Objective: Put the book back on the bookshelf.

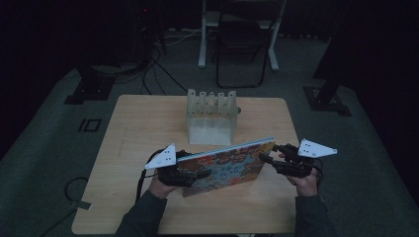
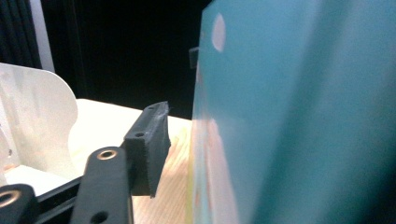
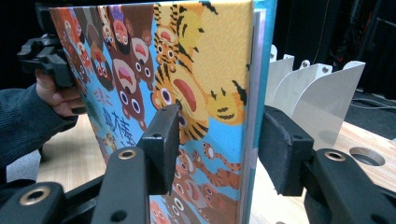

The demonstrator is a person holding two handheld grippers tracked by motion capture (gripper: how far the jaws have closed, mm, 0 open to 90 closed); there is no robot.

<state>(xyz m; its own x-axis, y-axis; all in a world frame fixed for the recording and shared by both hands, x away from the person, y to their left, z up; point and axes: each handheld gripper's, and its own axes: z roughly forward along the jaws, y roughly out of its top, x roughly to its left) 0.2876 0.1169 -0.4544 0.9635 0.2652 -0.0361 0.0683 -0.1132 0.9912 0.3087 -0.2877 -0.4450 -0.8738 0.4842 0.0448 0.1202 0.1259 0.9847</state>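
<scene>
I have a picture book (image 1: pixel 225 165) standing on its long edge on the table (image 1: pixel 138 128), just in front of the white slotted rack (image 1: pixel 211 116), tilted and leaning back toward me. My right gripper (image 1: pixel 269 154) straddles the end of the book farthest from my left hand (image 3: pixel 58 98); in the right gripper view one pad (image 3: pixel 163 144) lies against the tiger cover while the other sits just off the back cover with a sliver of gap, so I judge the hold loose and steadying at best, not a firm clamp. My left gripper (image 1: pixel 195 174) is at the book's other end. In the left gripper view I see one pad (image 2: pixel 148 147) standing clear of the teal cover, with table showing between them; the far pad is hidden behind the book, so this side looks released, jaws partly apart.

The book looks like a thin, stiff hardcover: light, rigid enough not to sag, but glossy, so pads could slip on it. I would pinch it near the spine at each end, flat on both covers, and keep it upright so it lines up with a slot in the rack.
</scene>
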